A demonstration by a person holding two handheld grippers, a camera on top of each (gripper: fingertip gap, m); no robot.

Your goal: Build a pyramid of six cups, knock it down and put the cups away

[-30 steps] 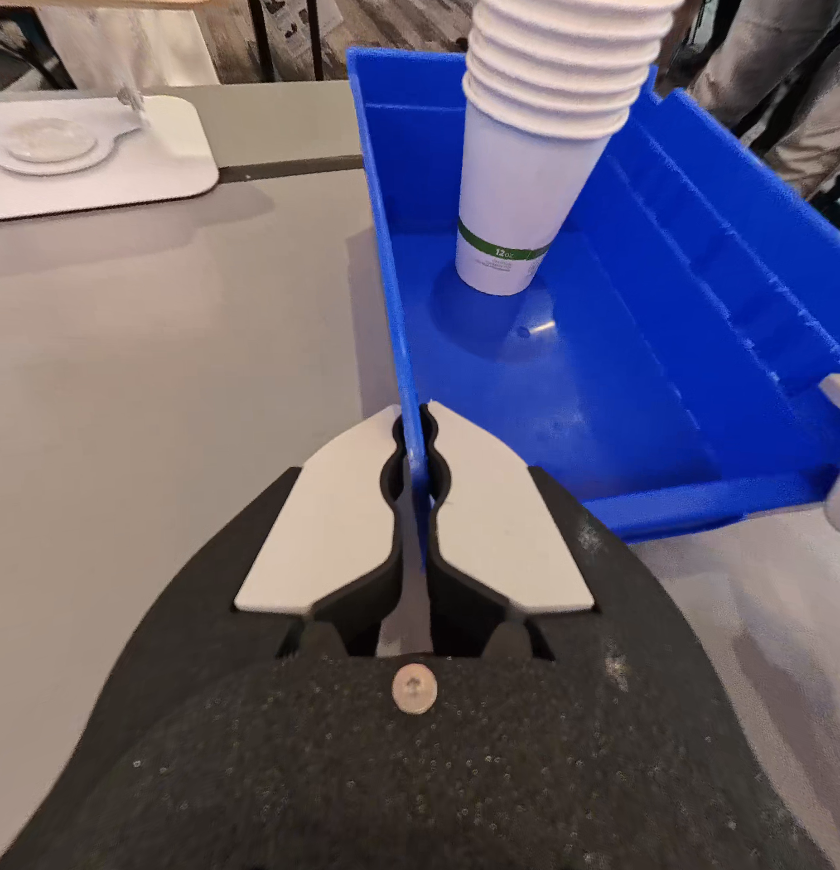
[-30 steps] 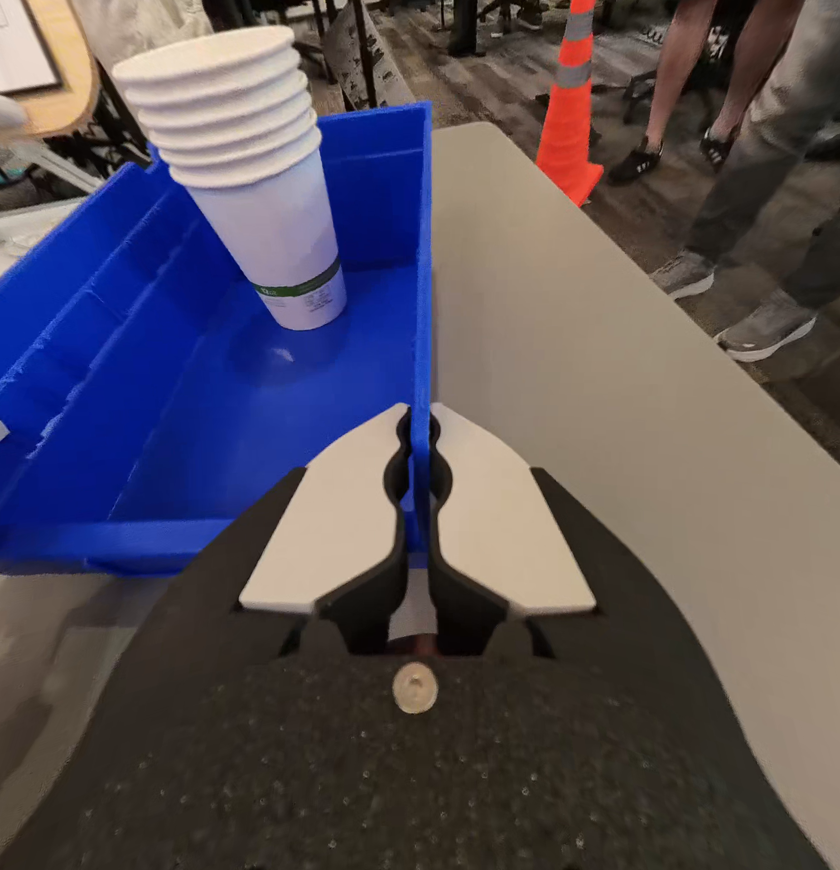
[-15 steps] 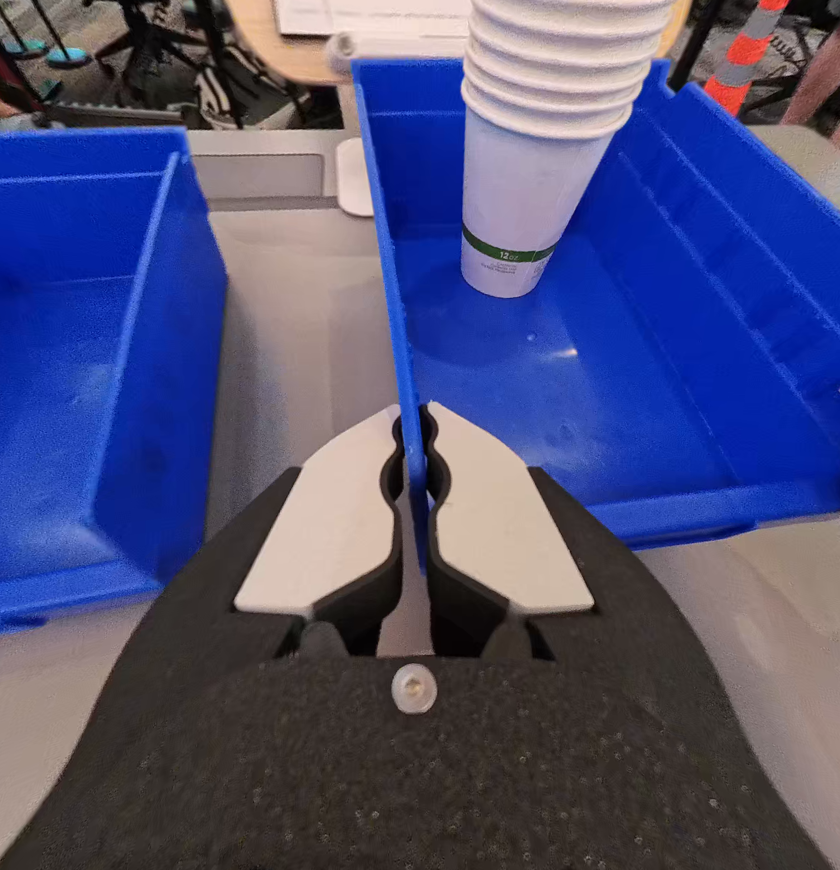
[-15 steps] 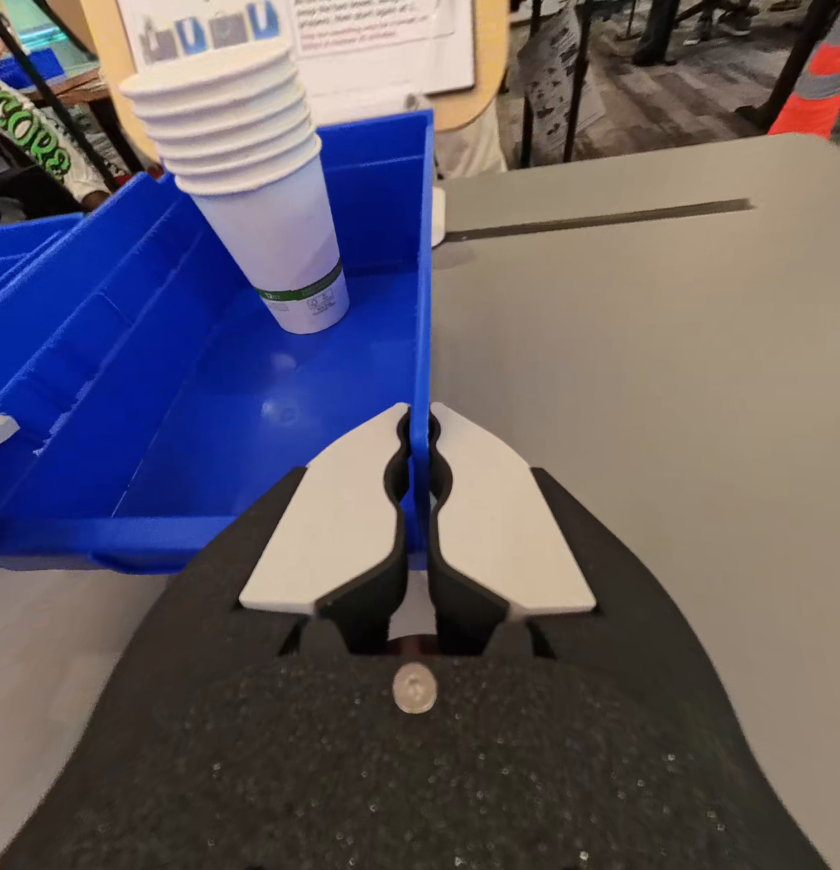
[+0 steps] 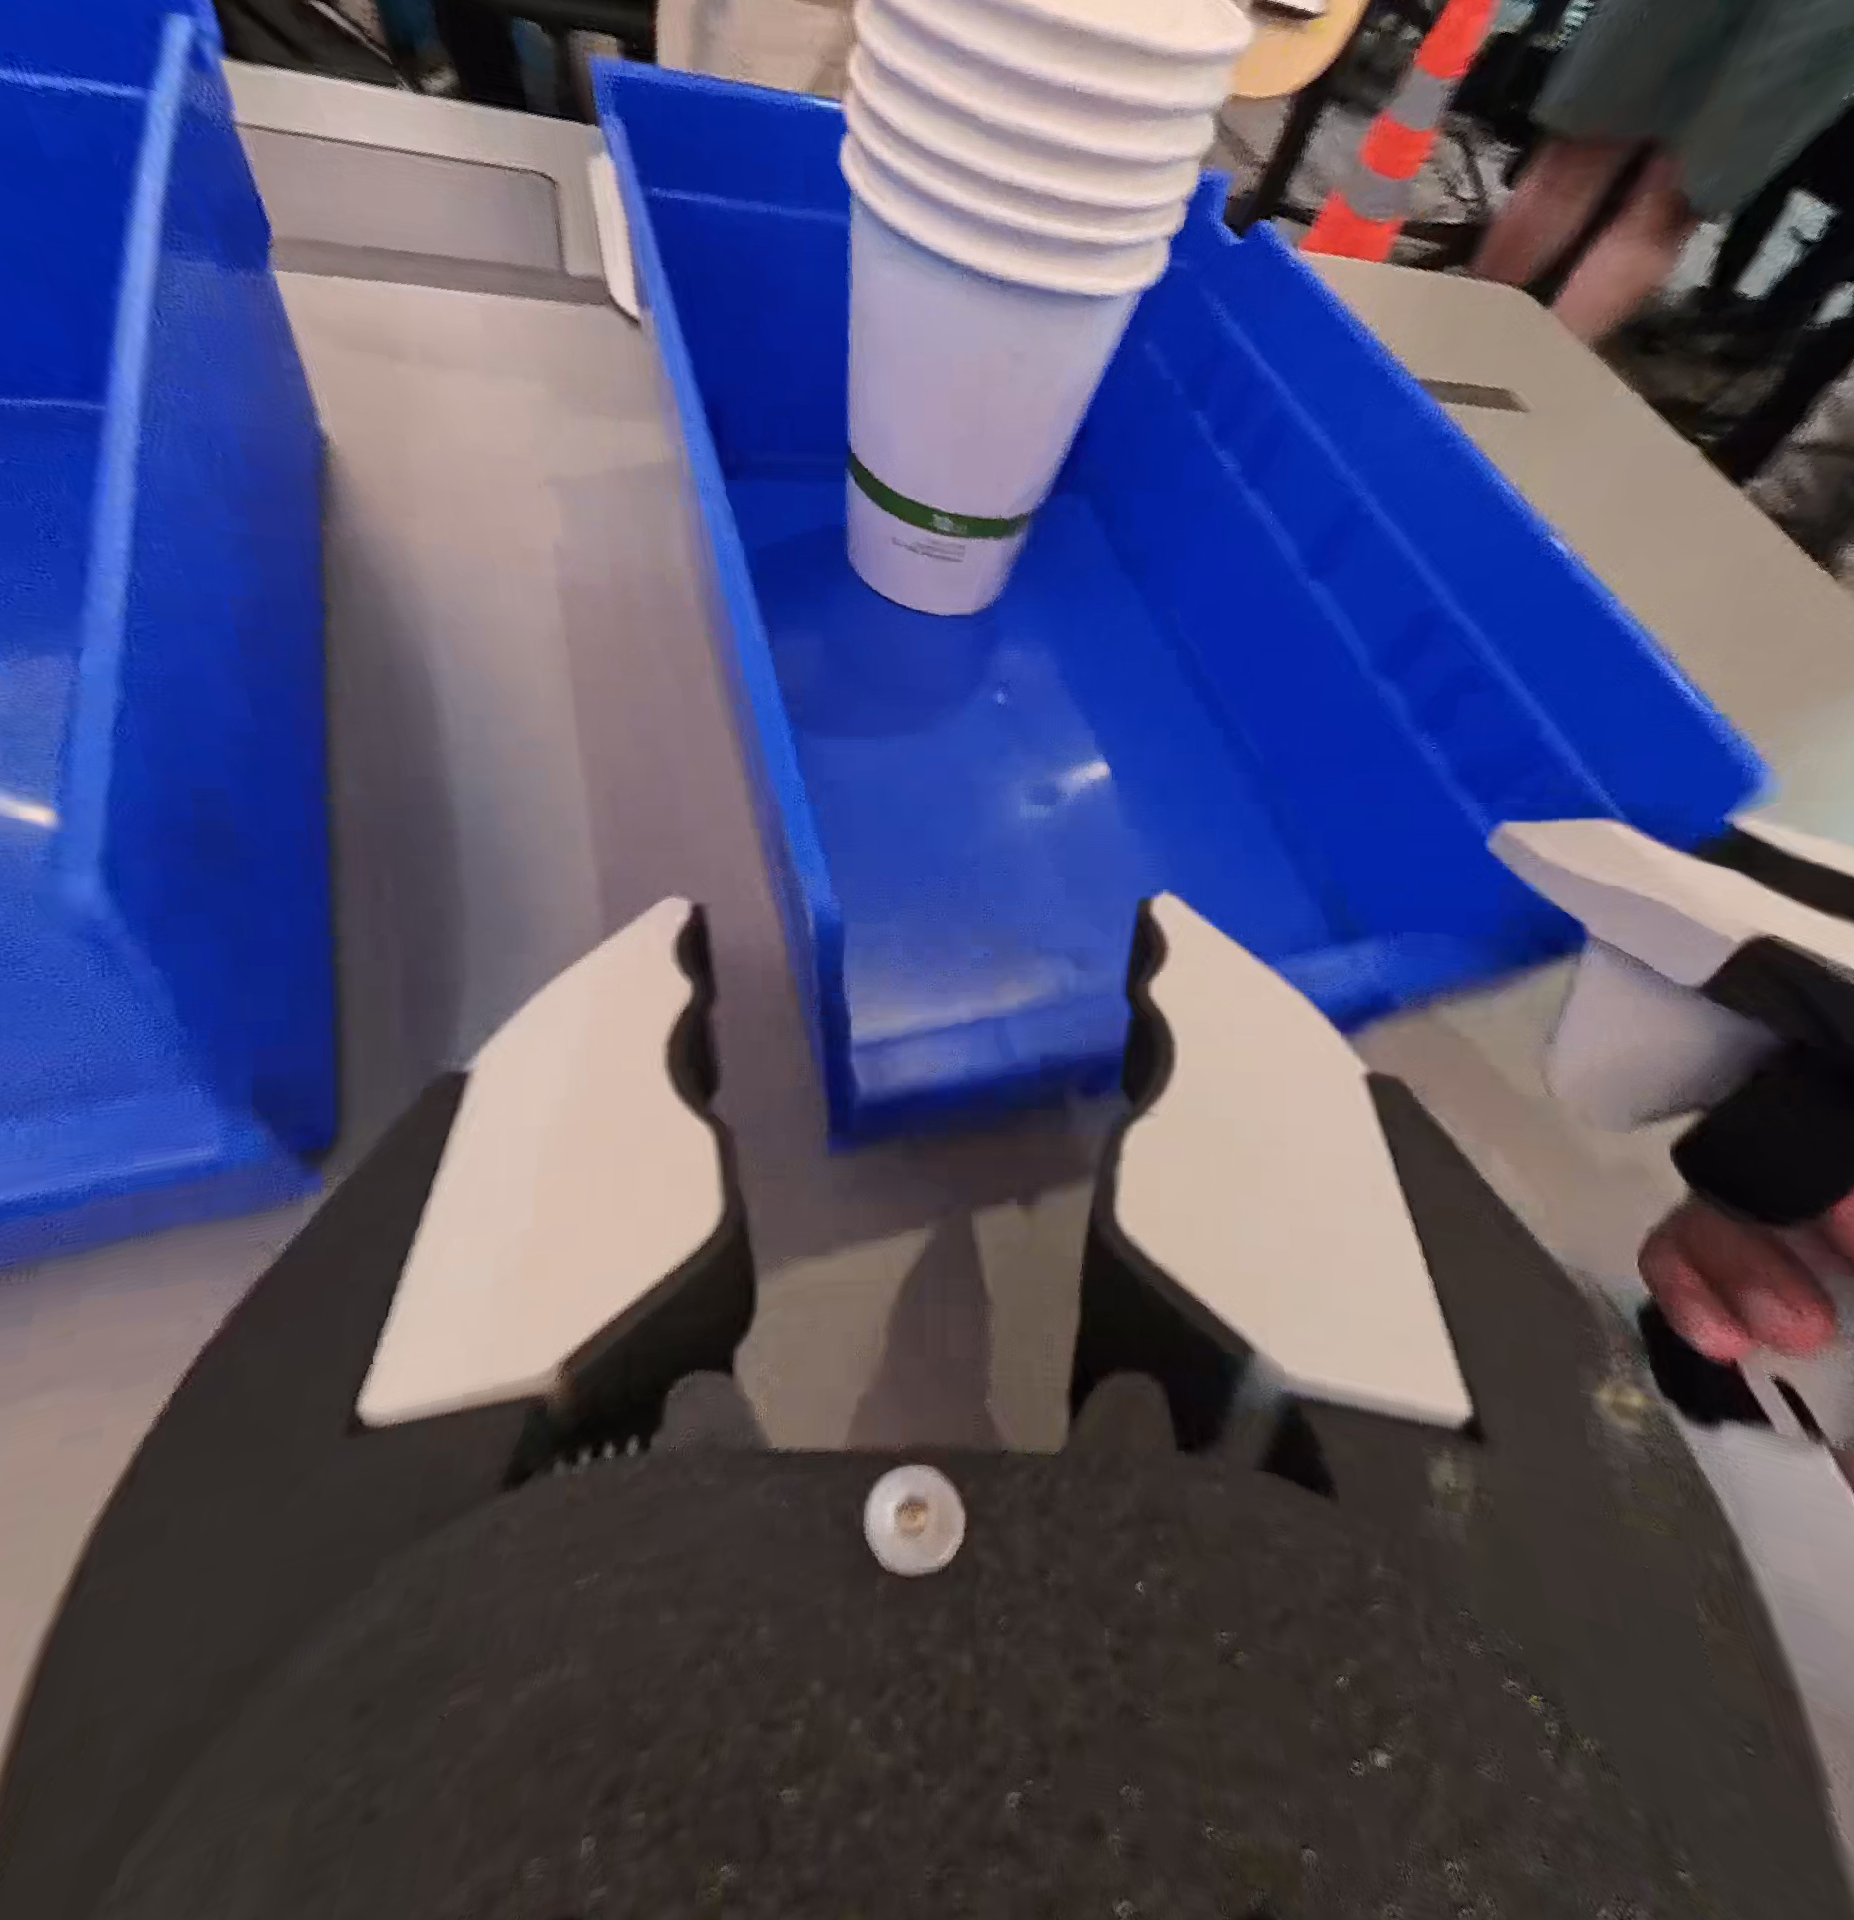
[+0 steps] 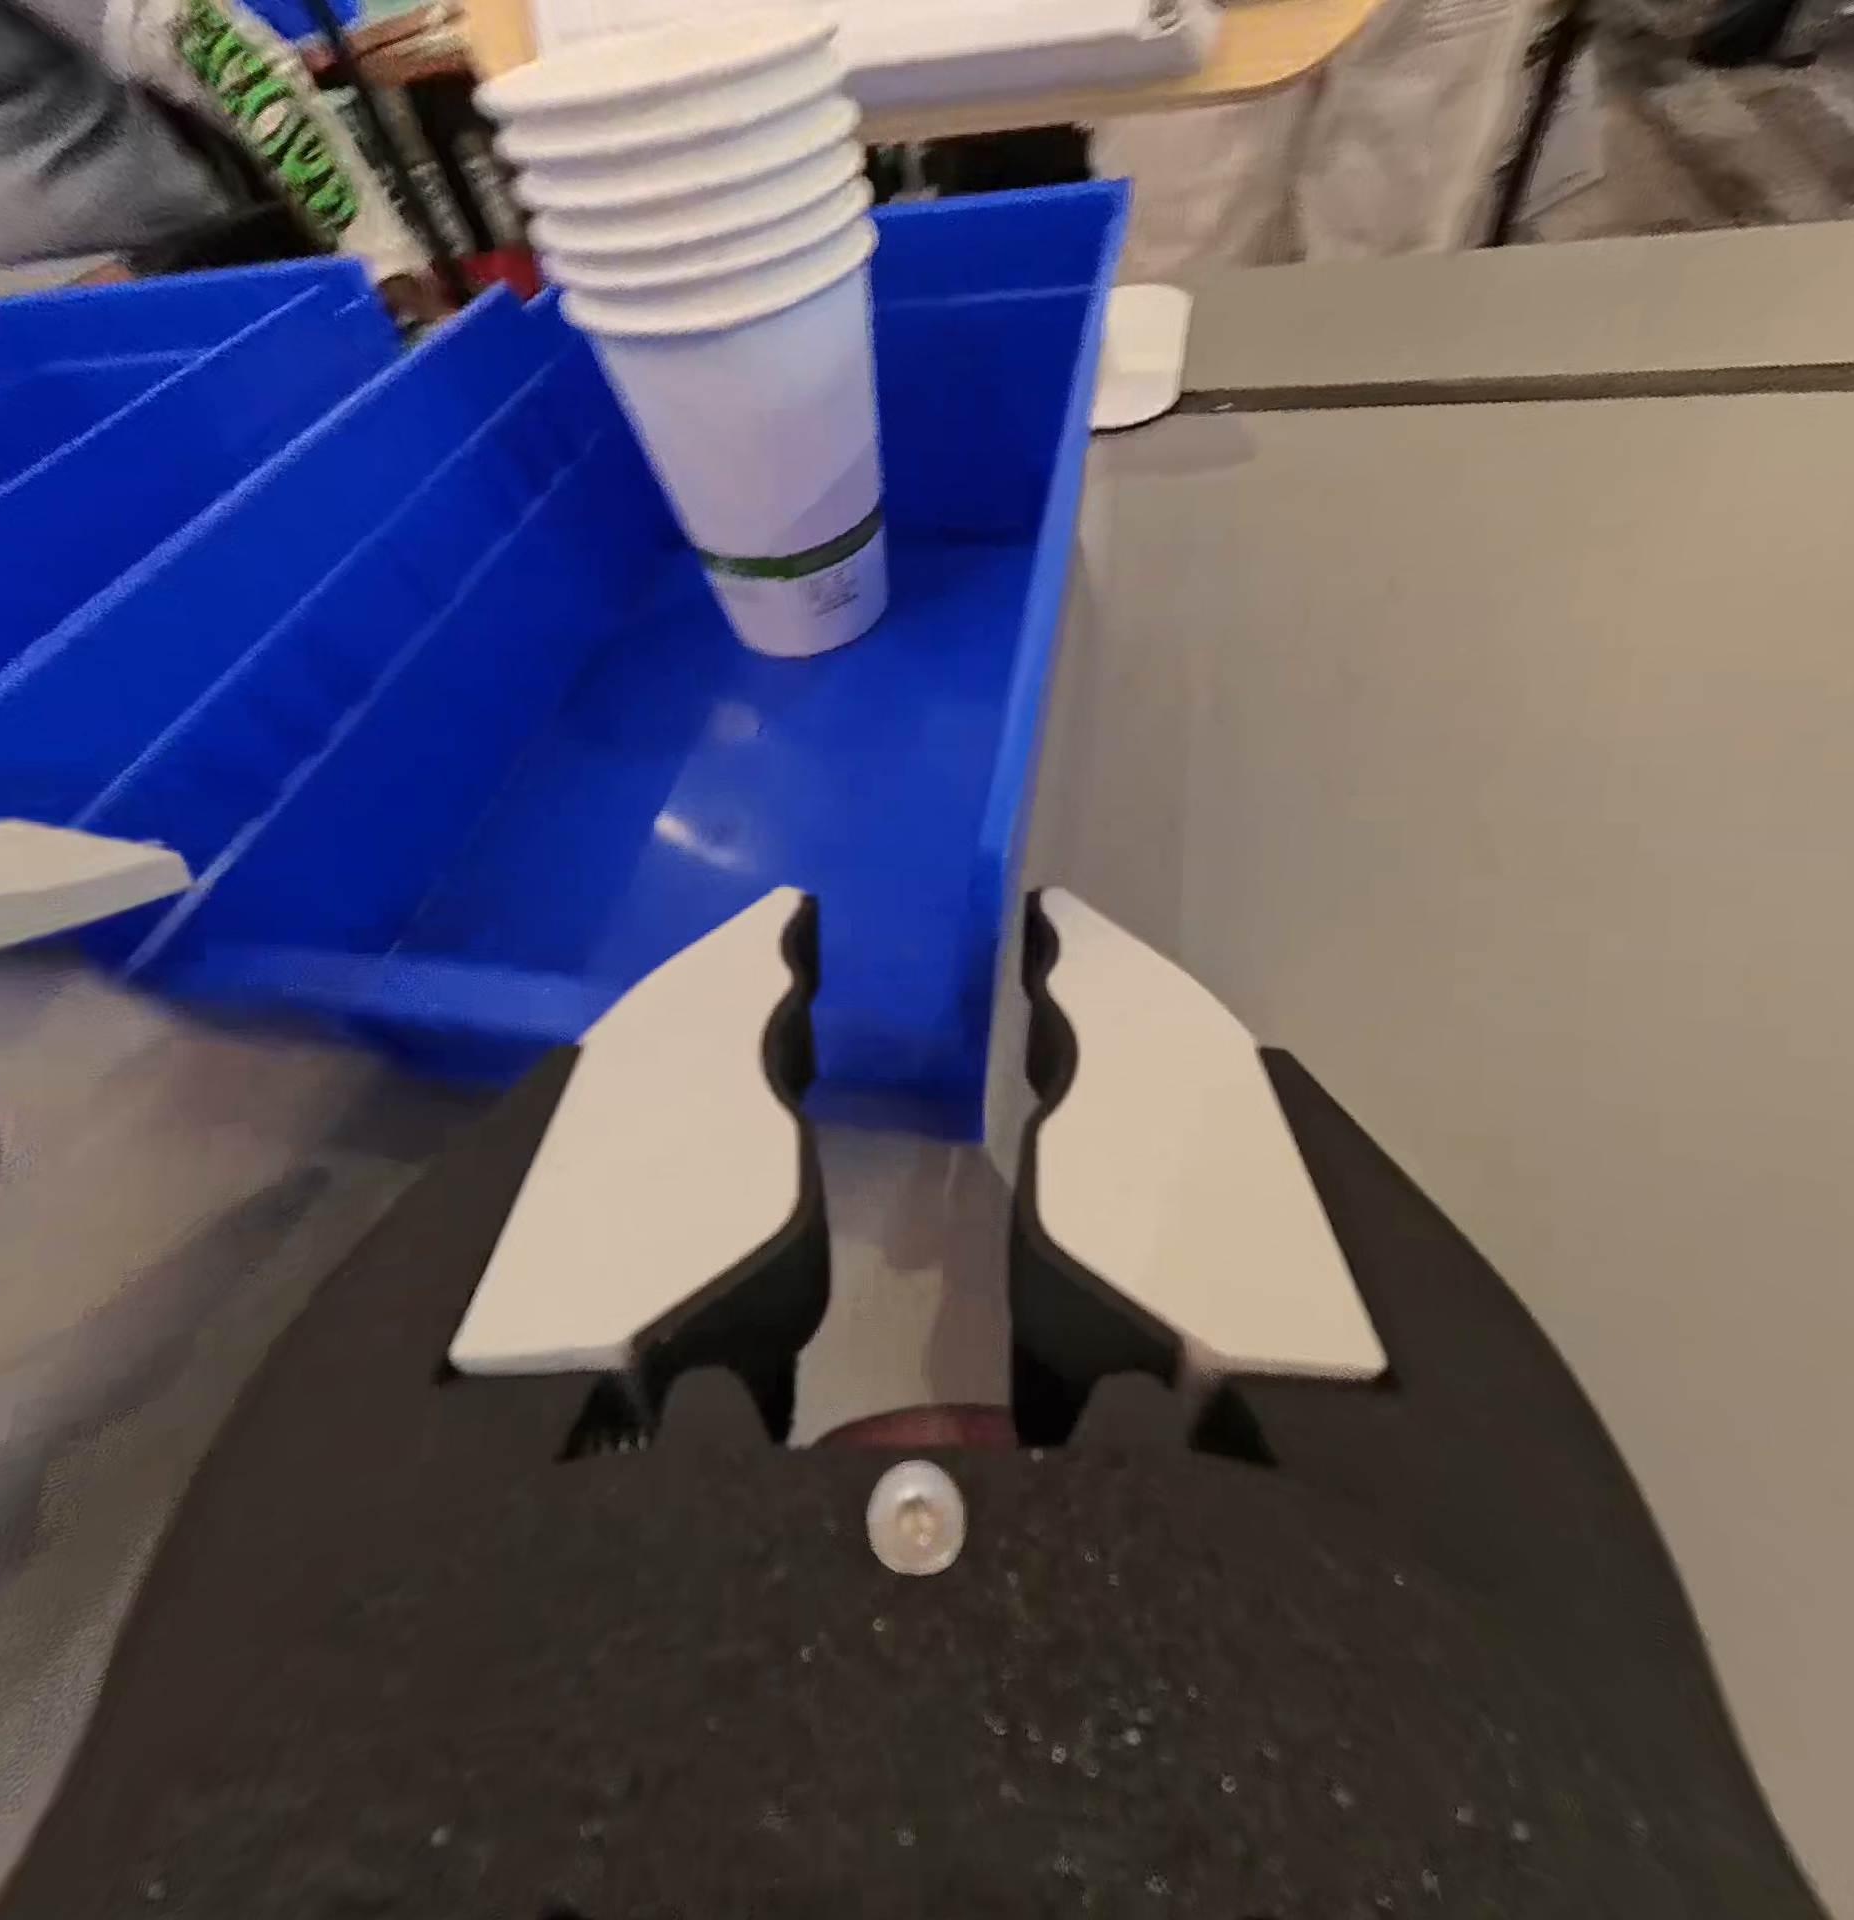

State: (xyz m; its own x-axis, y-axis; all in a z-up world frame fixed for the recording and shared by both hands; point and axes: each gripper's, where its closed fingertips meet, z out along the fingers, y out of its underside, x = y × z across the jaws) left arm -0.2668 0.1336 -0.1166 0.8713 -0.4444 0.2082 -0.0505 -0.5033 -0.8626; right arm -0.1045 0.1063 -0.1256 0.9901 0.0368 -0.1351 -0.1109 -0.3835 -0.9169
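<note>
A stack of several white paper cups point(image 5: 985, 312) stands upright at the far end of a blue bin point(image 5: 1422, 644) on the grey table point(image 5: 507, 623). My left gripper point(image 5: 918, 914) is open and empty, with the bin's left front corner between its jaws, not touching. My right gripper point(image 6: 918, 904) is open and empty, with the right wall of the bin point(image 6: 1037, 623) between its jaws. The cup stack point(image 6: 736, 416) also shows in the right wrist view. The right gripper point(image 5: 1681, 935), held by a hand, shows at the bin's right front corner.
A second blue bin point(image 5: 175, 623) stands left of the first with a strip of table between them; it also shows in the right wrist view point(image 6: 123, 343). A white flat pad point(image 6: 1141, 353) lies behind the bin. An orange cone point(image 5: 1390, 156) and people are beyond the table.
Both grippers were shut on the bin's side walls and carried it leftward next to the second bin. Now both have opened, let go and drawn back a little.
</note>
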